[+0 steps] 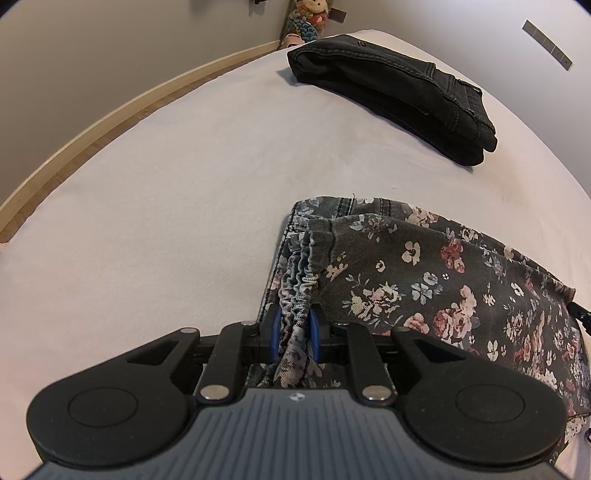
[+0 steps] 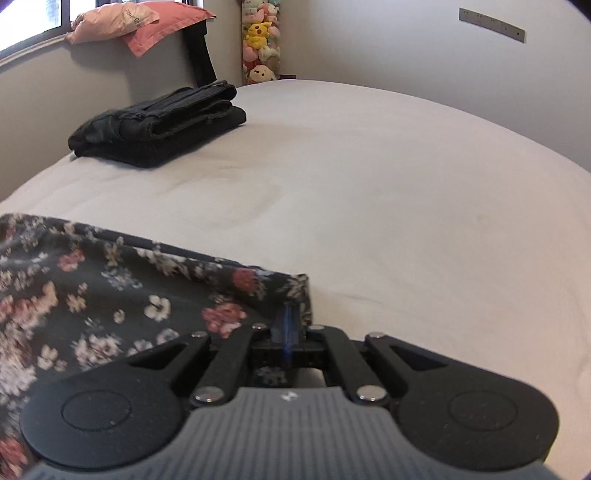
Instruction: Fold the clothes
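Note:
A dark floral garment (image 1: 424,280) lies on the white bed sheet (image 1: 184,203). My left gripper (image 1: 293,334) is shut on its gathered elastic waistband, which bunches between the blue pads. The cloth is doubled over, its top layer spreading to the right. In the right wrist view my right gripper (image 2: 290,326) is shut on the far right corner of the same floral garment (image 2: 110,295), which spreads to the left over the sheet (image 2: 406,203). The pads are pressed together with cloth draped over their tips.
Folded black jeans (image 1: 399,92) lie at the far side of the bed, also in the right wrist view (image 2: 159,122). A wooden bed edge (image 1: 110,118) runs at left. Plush toys (image 2: 260,40) and a pink pillow (image 2: 136,22) sit by the wall.

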Demonstrator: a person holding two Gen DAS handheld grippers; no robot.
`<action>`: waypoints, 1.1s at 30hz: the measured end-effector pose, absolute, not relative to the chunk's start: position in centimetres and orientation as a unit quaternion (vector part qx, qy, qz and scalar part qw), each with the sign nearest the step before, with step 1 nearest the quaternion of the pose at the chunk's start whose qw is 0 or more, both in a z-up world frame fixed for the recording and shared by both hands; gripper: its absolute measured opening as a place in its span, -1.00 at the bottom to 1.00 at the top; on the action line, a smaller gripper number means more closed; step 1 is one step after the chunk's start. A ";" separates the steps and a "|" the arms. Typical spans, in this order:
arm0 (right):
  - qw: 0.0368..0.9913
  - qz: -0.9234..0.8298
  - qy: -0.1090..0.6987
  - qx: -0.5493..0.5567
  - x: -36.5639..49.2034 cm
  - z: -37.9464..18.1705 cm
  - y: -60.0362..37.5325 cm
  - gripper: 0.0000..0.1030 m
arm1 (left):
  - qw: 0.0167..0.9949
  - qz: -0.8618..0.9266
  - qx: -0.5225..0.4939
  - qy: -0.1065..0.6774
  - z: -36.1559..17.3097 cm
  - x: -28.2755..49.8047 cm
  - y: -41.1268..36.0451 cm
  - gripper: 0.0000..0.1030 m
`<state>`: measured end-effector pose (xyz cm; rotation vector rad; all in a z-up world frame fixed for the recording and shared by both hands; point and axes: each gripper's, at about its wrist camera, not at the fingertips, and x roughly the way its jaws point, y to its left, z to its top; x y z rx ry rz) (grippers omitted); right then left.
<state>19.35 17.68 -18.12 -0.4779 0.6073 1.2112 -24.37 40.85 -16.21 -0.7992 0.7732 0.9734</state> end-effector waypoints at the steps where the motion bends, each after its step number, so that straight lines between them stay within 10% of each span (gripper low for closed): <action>1: 0.755 0.552 0.277 -0.222 19.5 -18.0 17.6 -1.00 | 0.739 0.444 -0.365 0.352 -16.2 -24.4 40.8 -0.64; 7: 0.753 0.556 0.309 -0.169 20.8 -16.0 15.0 -0.78 | 0.740 0.442 -0.362 0.355 -15.9 -24.3 40.9 -0.62; 11: 0.724 0.574 0.359 -0.137 20.9 -15.6 12.3 -0.13 | 0.745 0.432 -0.358 0.360 -15.2 -24.5 41.0 -0.51; 15: 0.710 0.567 0.400 -0.116 20.5 -15.8 9.6 -0.12 | 0.750 0.455 -0.333 0.347 -13.1 -25.6 40.3 0.35; 33: 0.632 0.566 0.528 -0.028 22.0 -18.9 9.5 -0.32 | 0.836 0.348 -0.261 0.335 -7.9 -20.4 33.8 0.33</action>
